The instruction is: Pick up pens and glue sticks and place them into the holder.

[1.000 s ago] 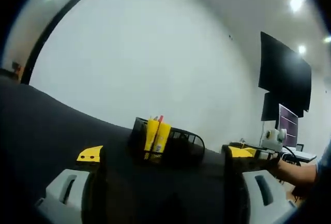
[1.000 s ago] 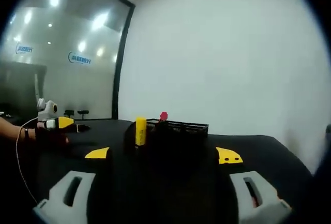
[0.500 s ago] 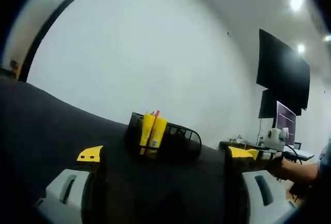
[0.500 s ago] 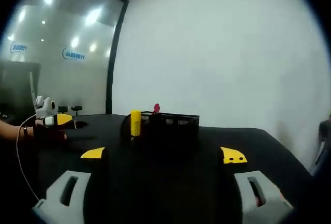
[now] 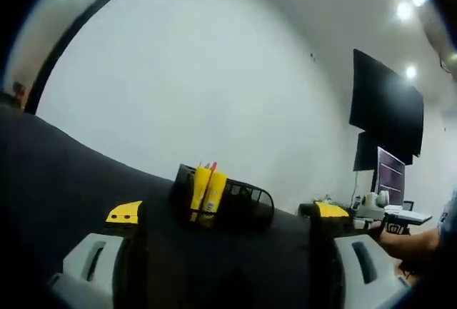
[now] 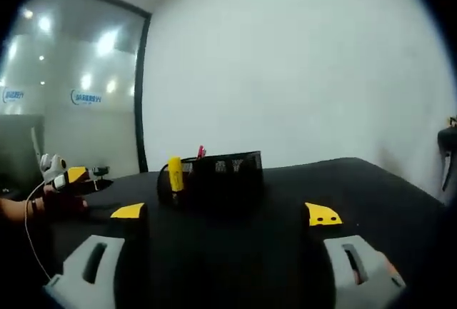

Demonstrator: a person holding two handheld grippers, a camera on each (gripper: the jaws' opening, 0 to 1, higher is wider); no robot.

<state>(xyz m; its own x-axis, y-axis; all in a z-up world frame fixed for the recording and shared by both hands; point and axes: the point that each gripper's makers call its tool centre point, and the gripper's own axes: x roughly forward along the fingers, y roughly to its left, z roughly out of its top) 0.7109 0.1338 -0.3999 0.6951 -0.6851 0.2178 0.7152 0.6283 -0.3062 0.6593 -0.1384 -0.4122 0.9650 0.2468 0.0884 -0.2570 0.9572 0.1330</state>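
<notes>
The holder [image 5: 223, 202] stands on the worktop [image 5: 57, 173], out in front of the left claw [image 5: 225, 216]. Two glue sticks [image 5: 206, 191] stand in its left end, with pens [image 5: 212, 167] behind them. In the right gripper view, the holder [image 6: 227, 172] is ahead of the right claw [image 6: 227, 215], with a wall [image 6: 300, 66] behind it.

A black table [image 5: 64, 173] runs before a plain white wall [image 5: 214, 80]. In the left gripper view a dark screen [image 5: 385, 102] hangs on the wall above a lit monitor [image 5: 390, 177]. In the right gripper view a glass partition [image 6: 64, 102] reflects ceiling lights.
</notes>
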